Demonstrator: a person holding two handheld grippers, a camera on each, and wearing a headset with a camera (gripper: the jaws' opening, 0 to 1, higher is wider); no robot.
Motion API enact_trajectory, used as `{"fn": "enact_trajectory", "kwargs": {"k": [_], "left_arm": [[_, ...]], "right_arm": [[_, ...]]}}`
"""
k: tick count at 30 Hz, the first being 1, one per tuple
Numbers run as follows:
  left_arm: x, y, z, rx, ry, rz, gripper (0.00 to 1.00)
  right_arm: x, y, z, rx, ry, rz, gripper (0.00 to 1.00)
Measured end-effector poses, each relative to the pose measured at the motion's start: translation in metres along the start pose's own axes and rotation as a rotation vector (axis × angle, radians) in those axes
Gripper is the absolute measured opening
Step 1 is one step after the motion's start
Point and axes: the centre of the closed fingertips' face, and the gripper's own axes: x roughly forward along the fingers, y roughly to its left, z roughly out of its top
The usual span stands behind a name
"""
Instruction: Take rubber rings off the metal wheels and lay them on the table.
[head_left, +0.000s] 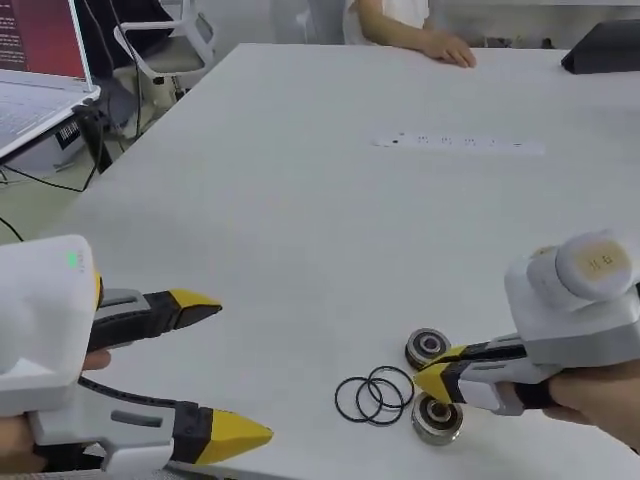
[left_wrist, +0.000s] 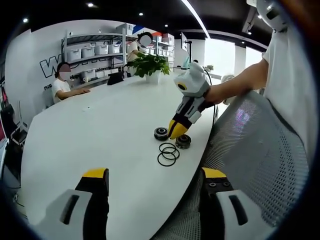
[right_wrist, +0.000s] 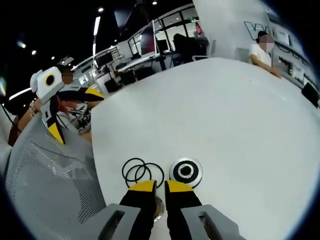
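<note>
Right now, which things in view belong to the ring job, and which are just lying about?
Job in hand: far wheel; near wheel; three loose rings; right gripper, tips at the near wheel; left gripper, jaws wide apart.

Lying about: power strip; laptop; chair.

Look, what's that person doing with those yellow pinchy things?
A person is working with hand-held tongs at a white table. Three black rubber rings already lie there, overlapping. The right tongs, nearly closed, are down at the nearer metal wheel, with the farther wheel just beyond. Whether they pinch a ring is hard to tell. The left tongs hang open, away from the wheels.
</note>
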Motion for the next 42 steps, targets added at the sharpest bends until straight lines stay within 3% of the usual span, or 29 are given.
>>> {"fn": "enact_trajectory", "kwargs": {"k": [4,13,16,19,27,34,38,42], "left_arm": [[0.0,0.004,0.01,0.019,-0.011,-0.001,0.71],[0.009,0.012,0.046,0.094,-0.046,-0.028,0.71],[0.019,0.012,0.057,0.156,-0.033,-0.057,0.7],[0.03,0.021,0.064,0.223,0.004,-0.043,0.7],[0.063,0.01,0.099,0.269,-0.044,-0.143,0.67],[0.098,0.002,0.106,0.283,-0.04,-0.204,0.63],[0.117,0.0,0.103,0.293,-0.015,-0.225,0.61],[0.134,-0.001,0.101,0.281,-0.016,-0.226,0.57]], "right_arm": [[-0.004,-0.005,0.008,0.01,-0.037,-0.008,0.04],[-0.012,-0.02,0.018,0.051,-0.105,-0.041,0.07],[-0.014,-0.027,0.018,0.055,-0.111,-0.06,0.08],[-0.016,-0.034,0.016,0.071,-0.116,-0.073,0.09],[-0.019,-0.042,0.013,0.1,-0.125,-0.09,0.11],[-0.016,-0.043,0.006,0.072,-0.094,-0.092,0.14],[-0.015,-0.041,0.004,0.062,-0.087,-0.085,0.14],[-0.013,-0.041,0.002,0.054,-0.078,-0.077,0.15]]}}
